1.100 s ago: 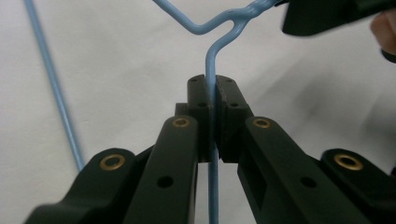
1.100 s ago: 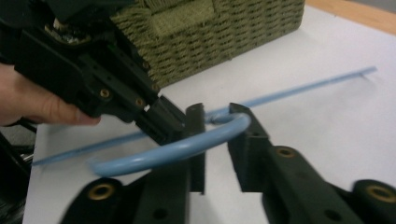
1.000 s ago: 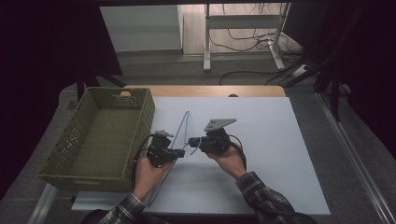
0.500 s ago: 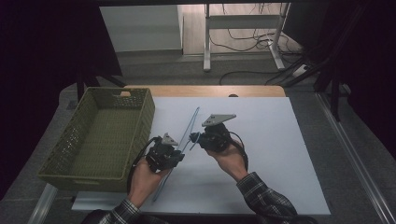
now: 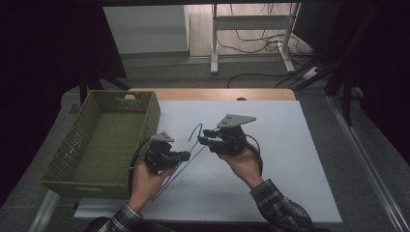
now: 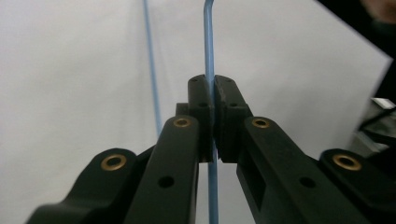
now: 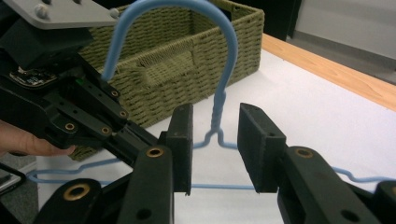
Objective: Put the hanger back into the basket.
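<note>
A thin blue wire hanger (image 5: 169, 179) hangs tilted above the white table sheet (image 5: 290, 159). My left gripper (image 5: 186, 155) is shut on one of its wires (image 6: 208, 42), near the basket's right wall. My right gripper (image 5: 203, 136) faces it from the right. Its jaws have just been opening, and in the right gripper view (image 7: 215, 140) they stand apart on either side of the hanger's twisted neck (image 7: 217, 109) without touching it. The hook (image 7: 187, 4) curves up above them. The left gripper (image 7: 84, 116) shows close by at the left of that view.
An olive woven basket (image 5: 77, 186) with nothing in it stands on the left of the table, right beside the left hand. A wooden strip (image 5: 212, 94) runs along the far edge. Table legs and cables lie on the floor beyond.
Both hands have risen a little and the hanger has come up with them. The right gripper's jaws, closed on the hanger's neck before, now stand apart.
</note>
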{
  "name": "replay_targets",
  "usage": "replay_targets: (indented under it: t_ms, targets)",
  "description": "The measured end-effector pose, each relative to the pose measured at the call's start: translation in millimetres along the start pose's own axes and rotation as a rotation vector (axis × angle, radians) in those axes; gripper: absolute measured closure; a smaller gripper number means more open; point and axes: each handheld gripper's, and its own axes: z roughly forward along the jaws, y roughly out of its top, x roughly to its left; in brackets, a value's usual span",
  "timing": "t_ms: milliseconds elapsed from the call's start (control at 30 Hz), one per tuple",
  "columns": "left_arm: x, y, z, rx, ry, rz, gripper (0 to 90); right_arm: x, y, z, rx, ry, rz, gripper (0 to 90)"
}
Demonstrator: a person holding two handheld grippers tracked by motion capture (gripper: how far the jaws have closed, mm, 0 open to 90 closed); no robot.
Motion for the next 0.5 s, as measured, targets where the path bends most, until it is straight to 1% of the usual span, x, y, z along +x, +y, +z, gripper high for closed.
replay_targets:
  t_ms: [33,67,100,133,200,267,300,333,367,400,433,500]
  targets:
    - [-1.1,-0.5,0.6,-0.005,-0.029,0.004,87.6,0.2,-0.6,1.5,0.001,0.0,-0.003,65.7]
    - [-2.2,-0.6,1.2,-0.005,-0.042,0.005,87.5,0.9,-1.9,4.4,0.003,-0.002,-0.008,70.2]
    - [-4.6,-0.7,2.3,0.0,-0.048,0.015,87.4,2.6,-4.8,6.8,0.001,-0.014,-0.022,83.3]
    - [-6.1,-0.6,3.0,0.007,-0.039,0.024,87.1,3.4,-5.8,7.1,0.0,-0.015,-0.015,84.0]
    - [-8.4,-0.1,5.1,0.025,-0.018,0.06,86.6,4.3,-6.5,6.8,-0.001,-0.016,-0.012,84.5]
    - [-7.8,0.4,5.8,0.042,-0.017,0.081,83.9,9.4,-6.1,5.5,0.007,-0.043,-0.032,84.7]
    - [-7.1,1.3,5.8,0.064,-0.019,0.095,77.2,11.4,-4.8,5.2,0.023,-0.053,-0.037,84.7]
    - [-7.0,1.7,5.4,0.072,-0.02,0.105,70.3,12.8,-3.5,4.3,0.032,-0.061,-0.035,84.8]
    - [-6.9,2.9,5.7,0.091,-0.027,0.105,59.0,13.6,-2.0,2.8,0.047,-0.067,-0.035,84.7]
    - [-6.7,4.5,5.4,0.102,-0.029,0.11,59.0,13.6,-2.0,2.8,0.047,-0.067,-0.035,84.7]
    - [-6.8,6.4,4.8,0.107,-0.033,0.124,57.8,14.1,-1.4,2.1,0.056,-0.071,-0.034,84.7]
    - [-6.7,13.1,5.6,0.143,-0.04,0.132,54.6,16.0,-1.4,1.3,0.077,-0.08,-0.038,84.7]
